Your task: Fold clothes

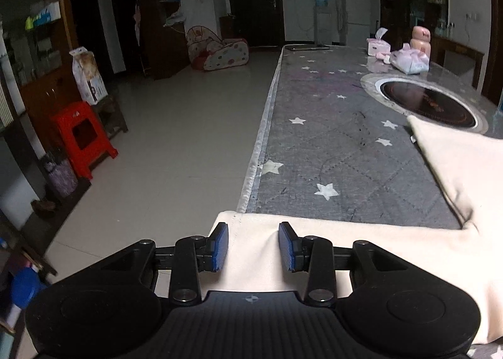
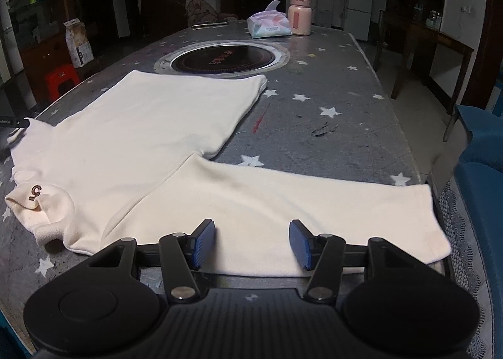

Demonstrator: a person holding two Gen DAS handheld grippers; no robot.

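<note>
A cream long-sleeved top (image 2: 151,136) lies flat on the grey star-patterned table (image 2: 345,114), collar near the left, one sleeve stretched right toward the table edge. My right gripper (image 2: 252,241) is open, its blue pads over the near edge of that sleeve (image 2: 298,198). In the left wrist view the other sleeve (image 1: 345,242) lies across the near table corner, its cuff at the table's left edge. My left gripper (image 1: 253,246) is open, its blue pads either side of the cloth near that cuff.
A round black induction plate (image 2: 221,59) is set in the table (image 1: 330,139) behind the top. A tissue pack (image 2: 270,24) and a pink flask (image 2: 300,15) stand at the far end. A red stool (image 1: 83,136) stands on the floor left; a blue chair (image 2: 481,151) stands right.
</note>
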